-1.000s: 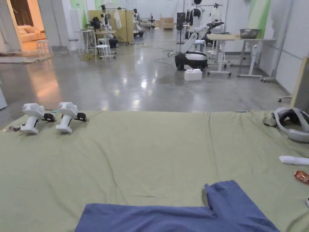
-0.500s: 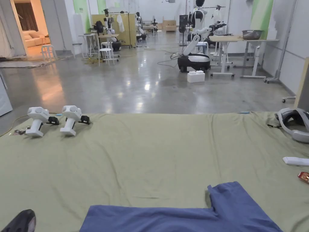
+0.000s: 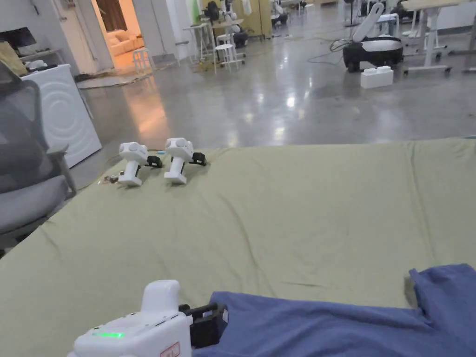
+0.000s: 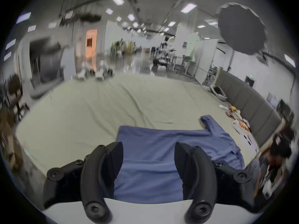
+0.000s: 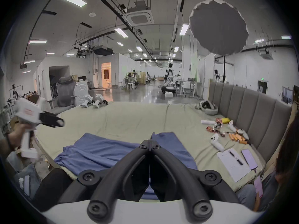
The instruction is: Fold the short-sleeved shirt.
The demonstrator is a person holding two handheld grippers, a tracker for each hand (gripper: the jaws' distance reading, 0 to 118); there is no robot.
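- One blue shirt (image 3: 325,325) lies flat at the near edge of the green sheet (image 3: 279,209). Its long side runs left to right, and one short sleeve (image 4: 208,122) points away.
- The left gripper (image 4: 148,156) hangs over the shirt's left end, jaws wide apart.
- The right gripper (image 5: 149,144) hangs above the shirt, jaws together on nothing.
- Two spare white grippers (image 3: 158,162) stand at the far left corner.

Shirt (image 3: 325,325) cut by head view's lower edge; left gripper view background blurred.
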